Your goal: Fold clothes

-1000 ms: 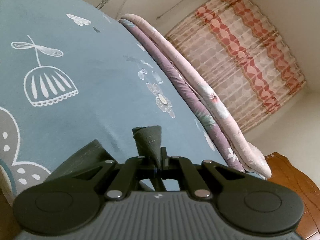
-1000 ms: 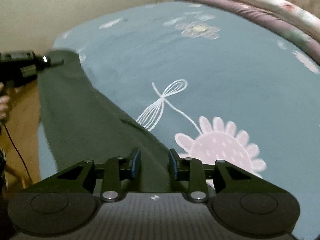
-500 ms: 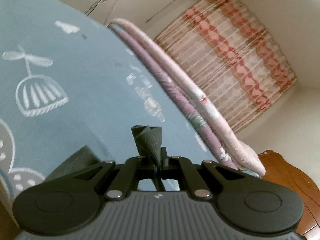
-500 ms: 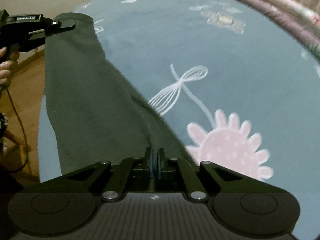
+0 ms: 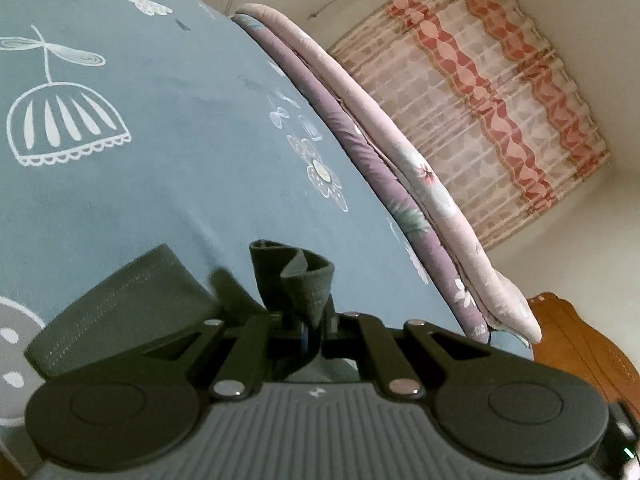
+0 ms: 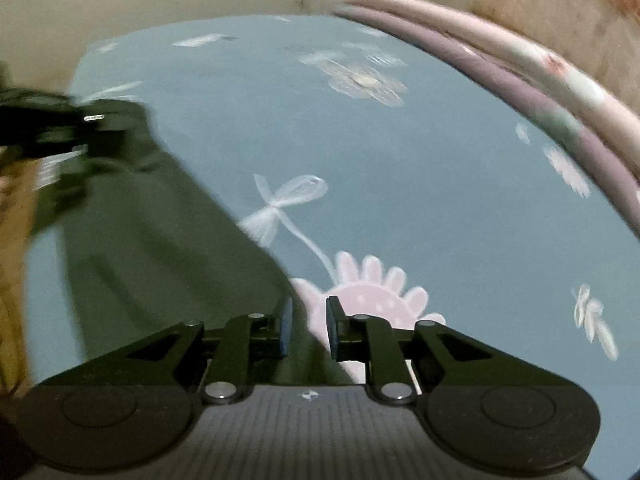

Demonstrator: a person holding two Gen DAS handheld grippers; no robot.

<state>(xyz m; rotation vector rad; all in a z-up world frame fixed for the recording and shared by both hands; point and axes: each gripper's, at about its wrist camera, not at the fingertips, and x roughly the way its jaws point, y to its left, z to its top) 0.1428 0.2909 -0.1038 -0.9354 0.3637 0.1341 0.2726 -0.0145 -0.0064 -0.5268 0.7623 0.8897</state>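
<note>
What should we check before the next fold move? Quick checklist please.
1. Left gripper shut on dark green garment: ok.
2. Right gripper grip: not ok, jaws opening, pads clear of the cloth.
3. Garment lying flat on the blue bedsheet: cannot tell, blurred.
4. Bunched hem at left gripper: not ok, crumpled.
5. Folded quilts apart from garment: ok.

The left wrist camera sits low and close over the blue bedsheet (image 5: pixel 192 184), facing the curtain (image 5: pixel 480 92) at upper right. The right wrist camera looks down more steeply. Both show the sheet and the folded quilt (image 6: pixel 520 76).
</note>
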